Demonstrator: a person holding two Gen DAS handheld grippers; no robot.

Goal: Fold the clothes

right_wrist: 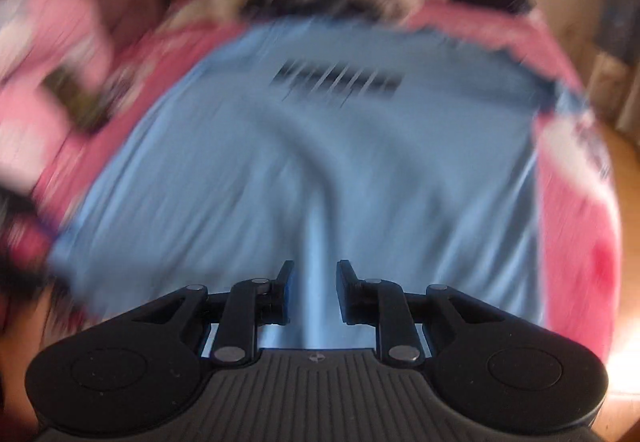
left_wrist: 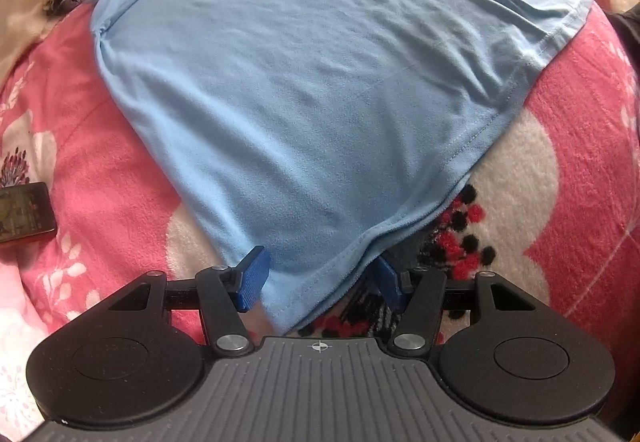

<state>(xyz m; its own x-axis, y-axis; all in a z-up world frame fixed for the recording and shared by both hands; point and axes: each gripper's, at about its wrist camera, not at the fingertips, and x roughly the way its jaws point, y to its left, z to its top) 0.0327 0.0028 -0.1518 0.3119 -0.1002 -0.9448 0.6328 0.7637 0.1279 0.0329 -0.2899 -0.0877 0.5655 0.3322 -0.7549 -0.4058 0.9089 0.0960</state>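
Where fingers (left_wrist: pixel 252 274) straddle hem, soft blue T-shirt (left_wrist: pixel 312 74).

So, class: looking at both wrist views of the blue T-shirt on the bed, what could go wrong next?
1. The left tool is open around the blue T-shirt corner; it may pinch only one layer.
2. The right tool is open over a raised ridge, and blur suggests fast motion; wrinkles may get folded in.
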